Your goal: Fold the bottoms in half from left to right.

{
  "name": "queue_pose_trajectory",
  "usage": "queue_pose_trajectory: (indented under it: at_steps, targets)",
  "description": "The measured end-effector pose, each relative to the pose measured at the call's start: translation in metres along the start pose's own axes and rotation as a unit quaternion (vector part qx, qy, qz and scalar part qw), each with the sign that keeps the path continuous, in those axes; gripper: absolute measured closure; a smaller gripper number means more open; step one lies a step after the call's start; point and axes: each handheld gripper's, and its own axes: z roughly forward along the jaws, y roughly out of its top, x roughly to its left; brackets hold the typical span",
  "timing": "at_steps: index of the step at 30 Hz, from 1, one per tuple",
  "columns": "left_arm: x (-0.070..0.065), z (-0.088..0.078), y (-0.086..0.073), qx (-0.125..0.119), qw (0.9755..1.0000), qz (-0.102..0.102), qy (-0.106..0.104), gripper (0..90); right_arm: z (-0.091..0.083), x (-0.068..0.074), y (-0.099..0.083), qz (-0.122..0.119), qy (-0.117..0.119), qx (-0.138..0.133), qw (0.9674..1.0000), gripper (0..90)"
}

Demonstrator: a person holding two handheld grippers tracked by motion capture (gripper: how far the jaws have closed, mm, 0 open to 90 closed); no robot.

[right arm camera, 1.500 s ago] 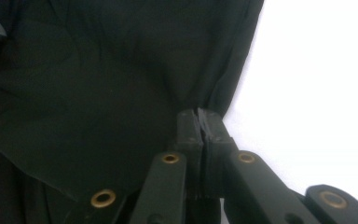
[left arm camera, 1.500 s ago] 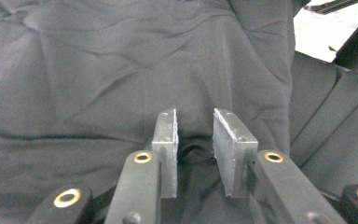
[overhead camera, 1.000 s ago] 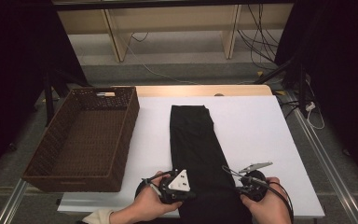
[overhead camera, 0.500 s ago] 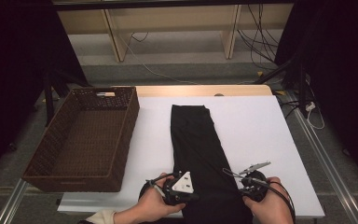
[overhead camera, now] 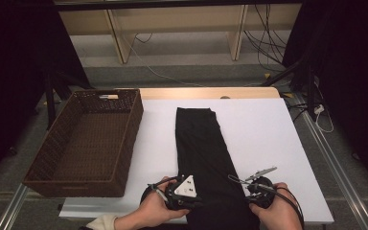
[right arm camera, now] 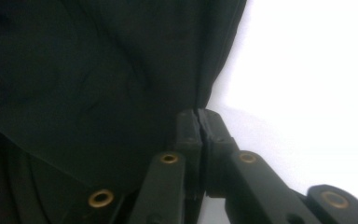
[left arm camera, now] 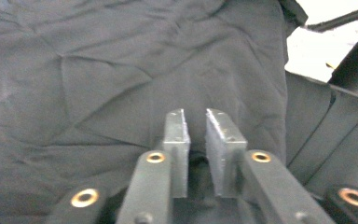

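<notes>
A long black folded garment (overhead camera: 203, 148) lies lengthwise down the middle of the white table (overhead camera: 268, 134). My left gripper (overhead camera: 197, 200) sits at its near left edge. In the left gripper view the left gripper (left arm camera: 196, 114) hovers low over wrinkled black cloth (left arm camera: 121, 70); its jaws have just been opening and a narrow gap shows between the pads, with nothing pressed. My right gripper (overhead camera: 250, 194) is at the garment's near right edge. The right gripper (right arm camera: 197, 114) has jaws that have just been opening slightly, but they still look closed on the cloth's hem (right arm camera: 98, 70).
A brown wicker basket (overhead camera: 88, 179) stands empty at the table's left side. Bare white tabletop lies right of the garment. Wooden shelving and cables are behind the table, and metal rails run along both sides.
</notes>
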Motion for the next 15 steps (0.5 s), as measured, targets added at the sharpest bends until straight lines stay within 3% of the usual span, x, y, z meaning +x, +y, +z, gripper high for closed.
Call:
queue_pose_trajectory:
  at_steps: [6,11,15]
  targets:
    - [0.005,-0.017,-0.006,-0.001,0.9996,-0.022,0.017,60.4,-0.008,-0.004,-0.008,0.013,0.007,-0.020,0.9997,78.0]
    - [0.003,-0.026,-0.012,0.010,0.9992,-0.034,0.021,60.3,-0.011,-0.004,-0.017,0.024,0.025,-0.017,0.9992,75.0]
    - [0.002,-0.025,-0.015,0.026,0.9989,-0.036,0.015,63.4,-0.009,-0.001,-0.020,0.018,0.032,-0.010,0.9993,73.7]
